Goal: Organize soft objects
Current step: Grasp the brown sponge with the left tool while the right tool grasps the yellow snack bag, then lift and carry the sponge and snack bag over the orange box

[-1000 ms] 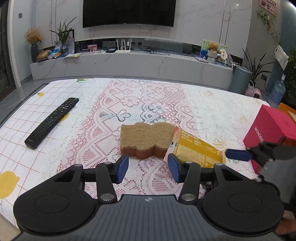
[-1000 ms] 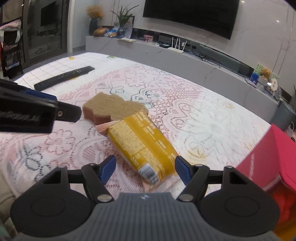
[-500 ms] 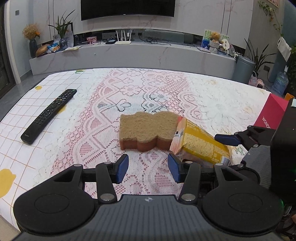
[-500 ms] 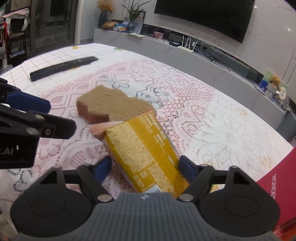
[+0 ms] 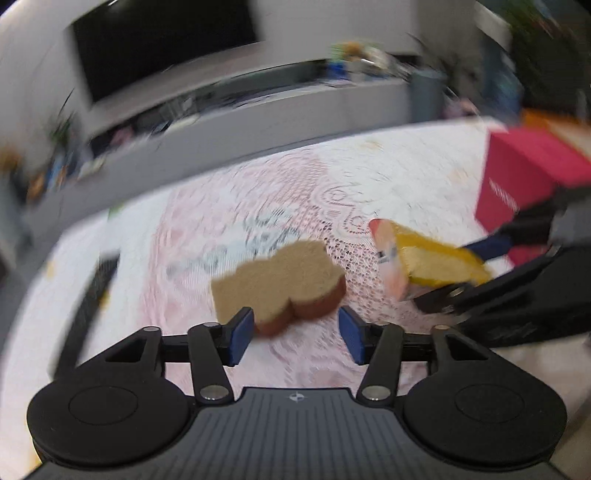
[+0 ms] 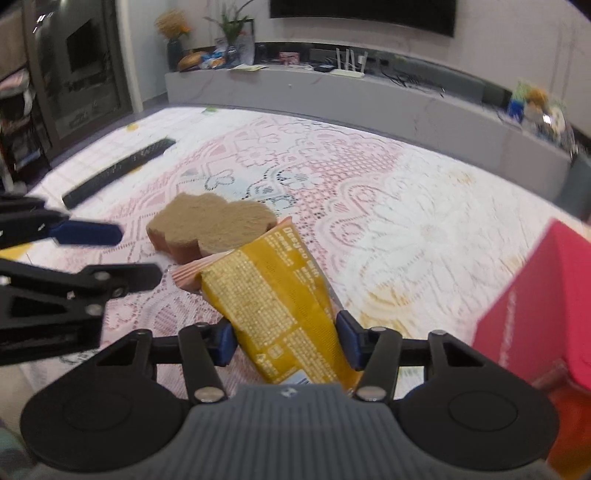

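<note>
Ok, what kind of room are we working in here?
Looks like a home living room: a wall TV above a long media console, and a remote on the lace-covered table.

A white lace cloth (image 6: 406, 229) with pink and blue patterns is covering the worktop. Beyond its far edge a long grey marble-look console (image 6: 369, 107) is running along a pale wall. A dark television (image 6: 362, 14) is hanging above it. On the console's left end a vase of dried flowers (image 6: 173, 40) and a green plant (image 6: 231, 26) are standing, a white router (image 6: 347, 62) is sitting near the middle, and small toys (image 6: 535, 107) are crowding the right end. A dark glass door (image 6: 74, 74) is reflecting the room at far left. Even indoor light is filling the space; the left view is blurring heavily.
</note>
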`<state>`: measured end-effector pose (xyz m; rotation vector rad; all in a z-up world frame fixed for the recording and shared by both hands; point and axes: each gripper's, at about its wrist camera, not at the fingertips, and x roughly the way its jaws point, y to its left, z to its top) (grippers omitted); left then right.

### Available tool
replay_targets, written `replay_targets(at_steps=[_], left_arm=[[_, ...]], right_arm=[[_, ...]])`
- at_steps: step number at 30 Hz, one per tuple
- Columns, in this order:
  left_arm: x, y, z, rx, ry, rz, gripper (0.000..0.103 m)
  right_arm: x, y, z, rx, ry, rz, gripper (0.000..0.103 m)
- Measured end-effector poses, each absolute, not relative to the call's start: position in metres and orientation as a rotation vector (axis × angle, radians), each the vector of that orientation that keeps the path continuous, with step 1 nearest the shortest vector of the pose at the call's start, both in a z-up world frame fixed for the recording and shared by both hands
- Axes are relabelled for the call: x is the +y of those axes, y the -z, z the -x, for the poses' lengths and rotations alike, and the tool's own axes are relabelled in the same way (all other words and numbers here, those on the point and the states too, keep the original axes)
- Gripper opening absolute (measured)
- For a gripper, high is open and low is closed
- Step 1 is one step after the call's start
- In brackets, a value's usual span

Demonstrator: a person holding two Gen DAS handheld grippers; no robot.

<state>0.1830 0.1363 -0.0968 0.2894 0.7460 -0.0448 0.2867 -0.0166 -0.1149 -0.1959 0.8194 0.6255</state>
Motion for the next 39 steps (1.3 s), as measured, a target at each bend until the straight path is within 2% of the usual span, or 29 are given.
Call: replay_targets(at_steps=[4,7,19,25,30,39], left_arm=[[0.134,0.101,-0.207,0.811,0.178,-0.472,0.071],[0.134,0.107,-0.226,0.866,0.242,-0.586,0.072],[0.129,0.128,-0.289,1.102,0.483,-0.928,0.083],[0.13,0.142,-0.313,1.21,0.549,-0.979,0.086],[0.127,0.155,-0.316,1.224,0.548,-1.022,0.092],[0.126,0.15,-0.309,1.19,0.475,-0.991,0.082]], right_arm=[[-0.036,0.114,-0.293,0.882,-0.638,0.074,0.055],[-0.042,0.116,-0.3,0.908,-0.647,0.011,0.055],[-0.047,0.119,-0.335,0.916,-0.71,-0.151,0.055],[-0.043,0.125,-0.334,0.917,-0.727,-0.151,0.055],[-0.043,0.126,-0.333,0.918,-0.733,-0.158,0.055],[-0.042,0.126,-0.332,0.912,-0.726,-0.148,0.055]])
